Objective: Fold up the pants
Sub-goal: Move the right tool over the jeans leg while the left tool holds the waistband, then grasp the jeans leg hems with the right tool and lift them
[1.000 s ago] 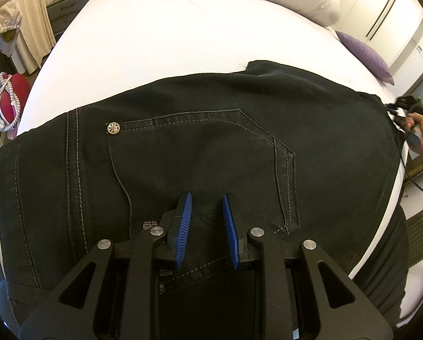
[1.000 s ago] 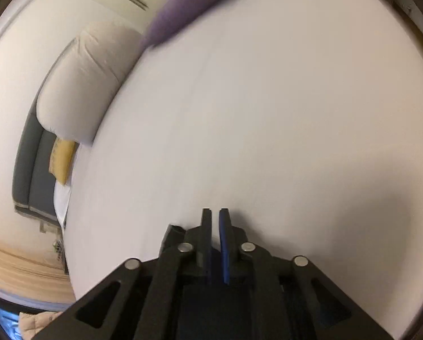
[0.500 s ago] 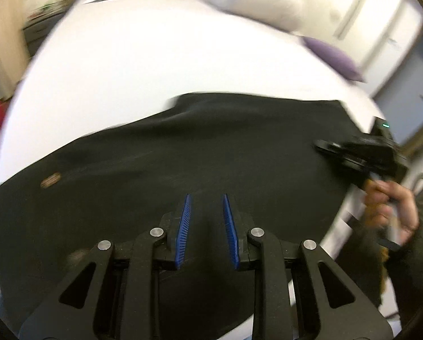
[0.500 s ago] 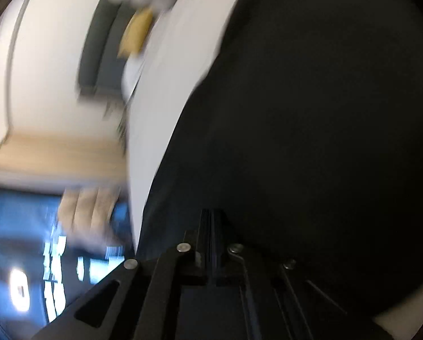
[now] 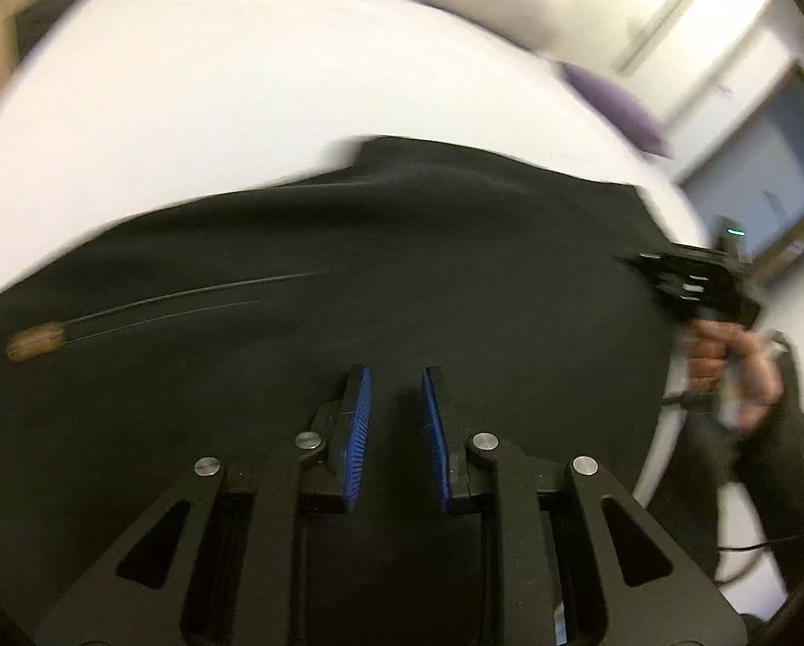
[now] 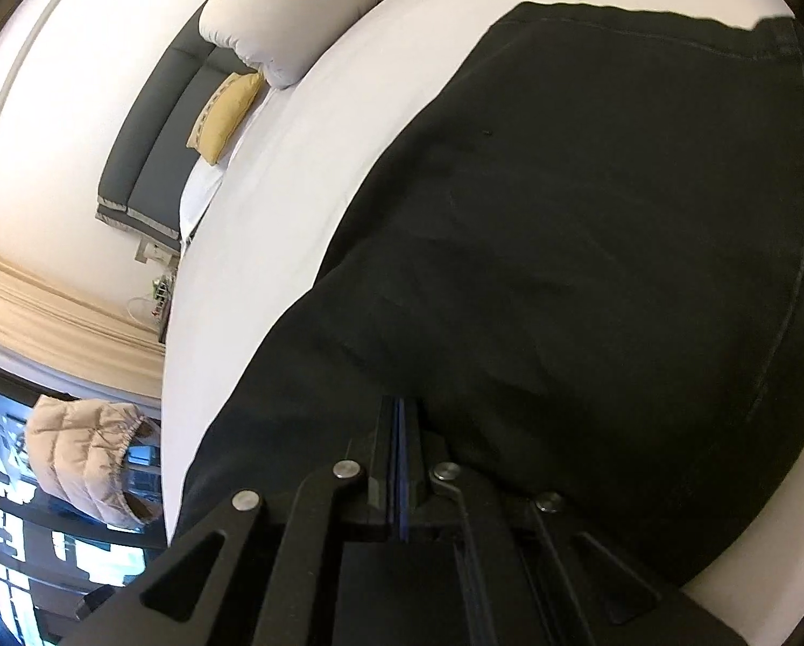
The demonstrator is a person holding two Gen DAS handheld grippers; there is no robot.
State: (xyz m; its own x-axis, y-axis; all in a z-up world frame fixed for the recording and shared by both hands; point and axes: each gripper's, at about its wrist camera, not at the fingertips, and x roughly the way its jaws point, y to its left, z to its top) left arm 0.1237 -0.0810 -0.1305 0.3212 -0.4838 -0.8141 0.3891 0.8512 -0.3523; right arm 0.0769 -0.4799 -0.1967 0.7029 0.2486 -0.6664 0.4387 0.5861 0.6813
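- Two grippers are being held over the black pants (image 5: 402, 247), which are lying spread along the near edge of the white bed (image 5: 230, 86).
- The left gripper (image 5: 395, 404) is being kept open and empty above the cloth.
- The right gripper (image 6: 400, 430) is being held closed at the pants' right end, over the bed's near right edge; whether cloth is being pinched cannot be told.
- The long axis is running left to right, so the fold is likely being led from the right.

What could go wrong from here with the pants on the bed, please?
1. The right gripper is shut at the edge of the black pants, and whether it pinches cloth is unclear; a thin pinch could slip.
2. The left gripper is open over the pants, holding nothing, so a pull from the right might drag the whole garment across the white bed and crease it.
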